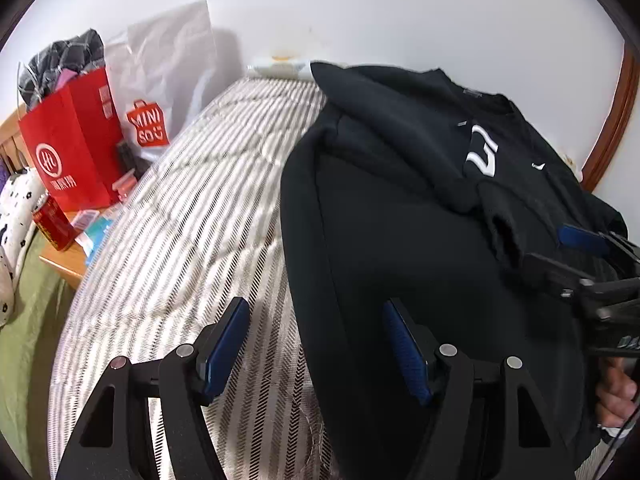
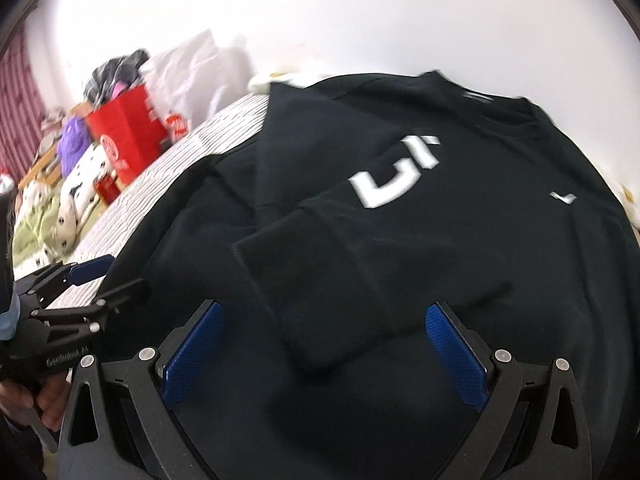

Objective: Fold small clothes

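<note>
A black sweatshirt [image 2: 440,240] with a white chest logo [image 2: 396,172] lies flat on the striped bed cover [image 1: 192,208]. One sleeve [image 2: 360,280] is folded across its front, the cuff pointing toward me. My left gripper [image 1: 316,344] is open above the garment's left edge [image 1: 304,280], one pad over cloth and the other over the cover. My right gripper [image 2: 324,344] stands wide open above the lower body of the sweatshirt, the cuff lying below and between its pads. Each gripper shows in the other view: the right gripper [image 1: 560,254] and the left gripper [image 2: 108,280]. Neither holds anything.
A red paper bag [image 1: 72,152] stuffed with clothes and a white shopping bag [image 1: 160,80] stand on a wooden bedside table [image 1: 68,260] at the left, with a red can [image 1: 52,220]. A white wall [image 1: 360,8] runs behind the bed. A hand [image 1: 616,392] grips the right handle.
</note>
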Demonstrator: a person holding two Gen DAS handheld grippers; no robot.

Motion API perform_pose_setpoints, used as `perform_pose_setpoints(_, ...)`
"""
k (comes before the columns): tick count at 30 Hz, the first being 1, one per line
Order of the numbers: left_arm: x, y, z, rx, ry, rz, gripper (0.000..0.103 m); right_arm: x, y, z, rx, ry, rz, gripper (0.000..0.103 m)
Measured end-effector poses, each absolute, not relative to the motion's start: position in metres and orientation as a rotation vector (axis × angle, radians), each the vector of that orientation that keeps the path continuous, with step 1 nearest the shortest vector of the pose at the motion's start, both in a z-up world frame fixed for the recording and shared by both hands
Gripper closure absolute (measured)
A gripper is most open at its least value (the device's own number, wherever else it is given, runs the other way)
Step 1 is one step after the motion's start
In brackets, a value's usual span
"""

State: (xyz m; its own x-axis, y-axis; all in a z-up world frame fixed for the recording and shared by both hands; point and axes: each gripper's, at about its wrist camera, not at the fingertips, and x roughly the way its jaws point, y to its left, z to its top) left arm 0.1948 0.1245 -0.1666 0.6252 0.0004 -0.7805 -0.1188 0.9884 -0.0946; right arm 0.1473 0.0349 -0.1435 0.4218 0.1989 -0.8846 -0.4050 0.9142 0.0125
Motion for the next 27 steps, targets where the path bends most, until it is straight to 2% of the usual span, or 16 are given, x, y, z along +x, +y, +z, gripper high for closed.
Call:
perform_pose_setpoints(3,0.196,0.123,-0.168,-0.101,0.881,0.078,0.034,0.153,0.054,-0.163,-0.302,1.079,0.347,0.003)
perform_pose_setpoints(4,0.197,0.122,-0.167,-0.104,0.88,0.077,0.034,0.155,0.056,-0.167,-0.322,1.08,0.337,0.009)
perform_pose_setpoints(5,0.198,0.123,-0.168,-0.106,0.882,0.078,0.033,0.157,0.058,-0.17,-0.355,1.071,0.316,0.017)
perform_pose_setpoints(6,0.198,0.123,-0.168,-0.104,0.883,0.079,0.033,0.16,0.059,-0.171,-0.382,1.064,0.296,0.037)
perform_pose_setpoints(7,0.198,0.122,-0.168,-0.102,0.884,0.08,0.032,0.161,0.056,-0.169,-0.391,1.064,0.29,0.049)
perform_pose_setpoints(8,0.198,0.122,-0.168,-0.099,0.885,0.082,0.031,0.163,0.05,-0.163,-0.378,1.061,0.304,0.054)
perform_pose_setpoints(10,0.199,0.121,-0.168,-0.092,0.888,0.084,0.03,0.169,0.03,-0.146,-0.3,1.049,0.342,0.081)
perform_pose_setpoints(11,0.199,0.121,-0.168,-0.091,0.889,0.085,0.03,0.174,0.023,-0.141,-0.273,1.046,0.349,0.083)
perform_pose_setpoints(20,0.199,0.122,-0.169,-0.091,0.893,0.099,0.025,0.219,-0.107,-0.092,-0.091,0.953,0.068,0.087)
perform_pose_setpoints(22,0.2,0.122,-0.169,-0.089,0.895,0.098,0.024,0.224,-0.135,-0.097,-0.049,0.982,0.024,0.081)
perform_pose_setpoints(24,0.2,0.121,-0.169,-0.077,0.897,0.093,0.023,0.223,-0.154,-0.104,-0.07,0.991,-0.046,0.08)
perform_pose_setpoints(27,0.198,0.121,-0.169,-0.066,0.9,0.082,0.023,0.213,-0.187,-0.111,-0.085,1.02,-0.172,0.068)
